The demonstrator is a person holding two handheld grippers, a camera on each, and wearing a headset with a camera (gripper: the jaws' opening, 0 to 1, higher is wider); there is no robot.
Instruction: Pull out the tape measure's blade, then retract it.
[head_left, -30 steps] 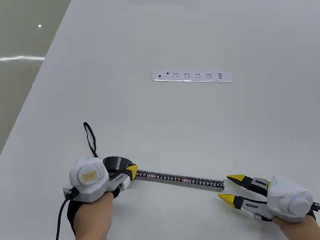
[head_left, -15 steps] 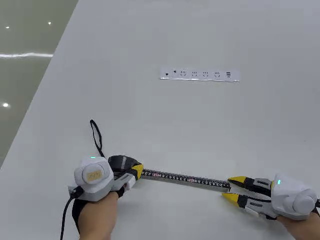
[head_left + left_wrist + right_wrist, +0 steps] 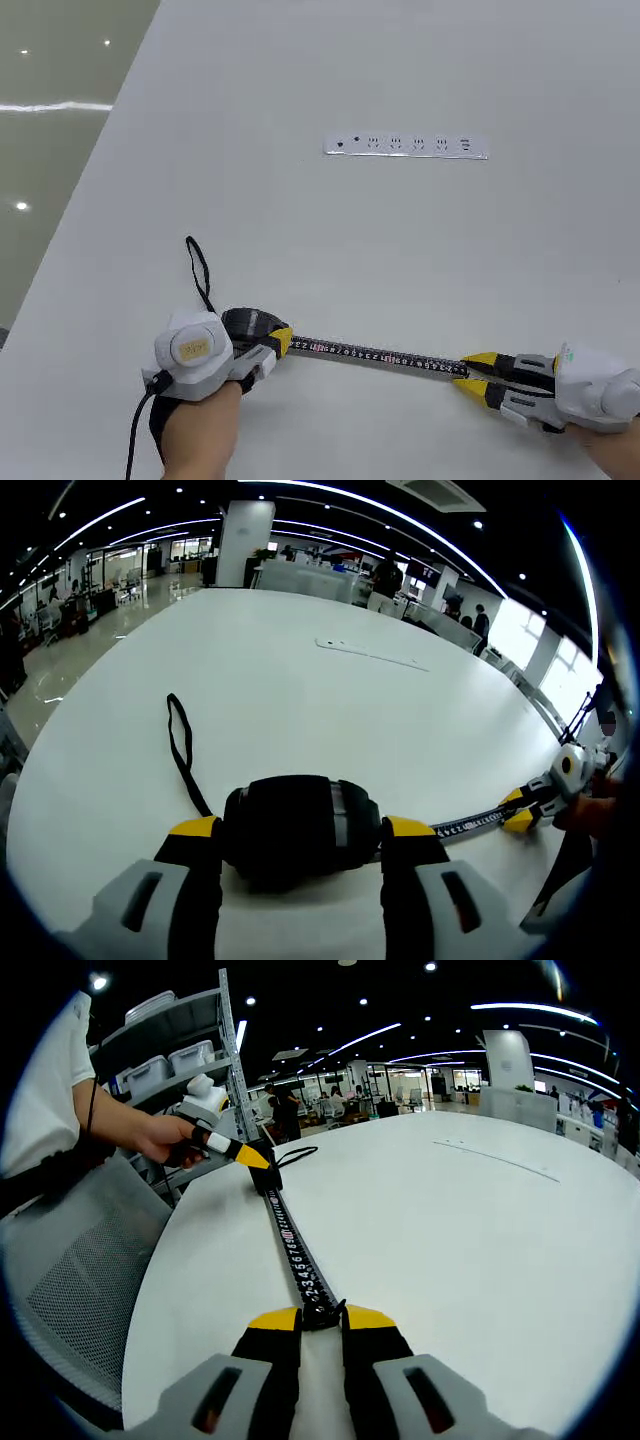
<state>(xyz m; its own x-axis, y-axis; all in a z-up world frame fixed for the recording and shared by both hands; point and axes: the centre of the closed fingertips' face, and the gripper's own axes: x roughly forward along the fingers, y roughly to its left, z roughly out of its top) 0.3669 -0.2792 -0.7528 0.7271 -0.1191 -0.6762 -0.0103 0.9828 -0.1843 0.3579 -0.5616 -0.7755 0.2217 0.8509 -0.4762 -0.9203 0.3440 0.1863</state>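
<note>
A black tape measure case [image 3: 250, 325] [image 3: 300, 820] lies near the table's front edge, held between the yellow-tipped jaws of my left gripper [image 3: 272, 343] [image 3: 300, 830]. Its black wrist strap [image 3: 199, 268] [image 3: 181, 742] trails away on the white table. The dark blade [image 3: 375, 356] [image 3: 296, 1257] with white numerals runs flat along the table to the right. My right gripper [image 3: 475, 372] [image 3: 320, 1318] is shut on the blade's end. In the right gripper view the left gripper [image 3: 222, 1142] and case [image 3: 266, 1178] sit at the blade's far end.
A white power strip [image 3: 405, 146] [image 3: 370, 655] lies flat further back on the white table [image 3: 400, 240]. The table's left edge [image 3: 90, 170] drops to a glossy floor. A grey mesh chair [image 3: 80, 1290] and shelving with bins [image 3: 190, 1055] stand beyond the table's edge.
The right gripper has moved right and closed its jaws on the blade's end, drawing out a little more blade. The left gripper still holds the case. The head camera shifted slightly.
</note>
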